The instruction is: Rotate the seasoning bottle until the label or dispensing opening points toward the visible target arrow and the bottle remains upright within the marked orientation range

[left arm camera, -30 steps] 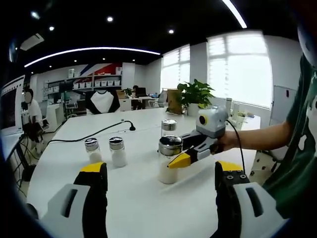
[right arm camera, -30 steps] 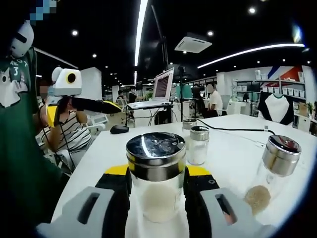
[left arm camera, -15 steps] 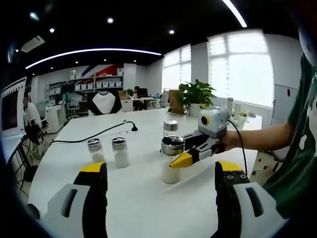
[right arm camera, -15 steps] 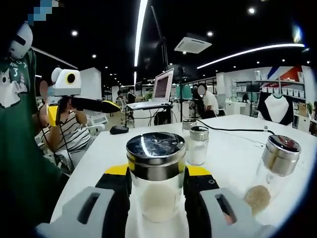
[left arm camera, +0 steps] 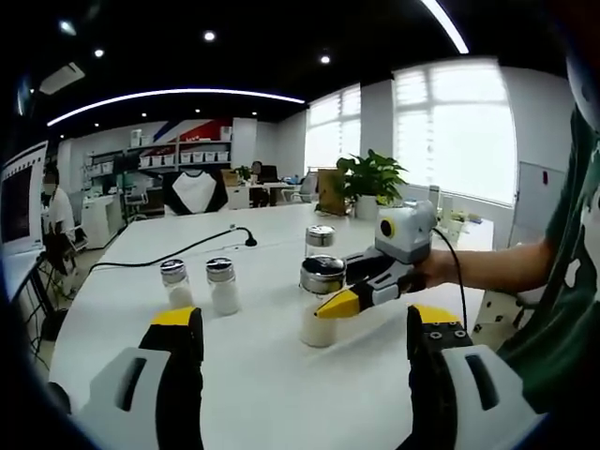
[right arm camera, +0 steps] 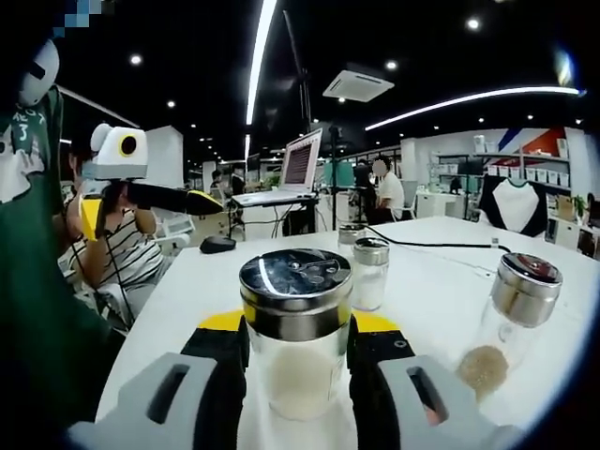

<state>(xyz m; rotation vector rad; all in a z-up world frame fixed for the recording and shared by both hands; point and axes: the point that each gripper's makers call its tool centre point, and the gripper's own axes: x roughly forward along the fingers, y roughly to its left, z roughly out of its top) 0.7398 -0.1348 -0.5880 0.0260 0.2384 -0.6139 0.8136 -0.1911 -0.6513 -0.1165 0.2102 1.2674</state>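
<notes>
White tabletop bears the upright seasoning bottle clamped between right gripper jaws; left gripper gapes wide; twist slowly, arrow seemingly unseen.

The right gripper is clamped shut at lower centre; the left gripper gapes wide, empty.
</notes>
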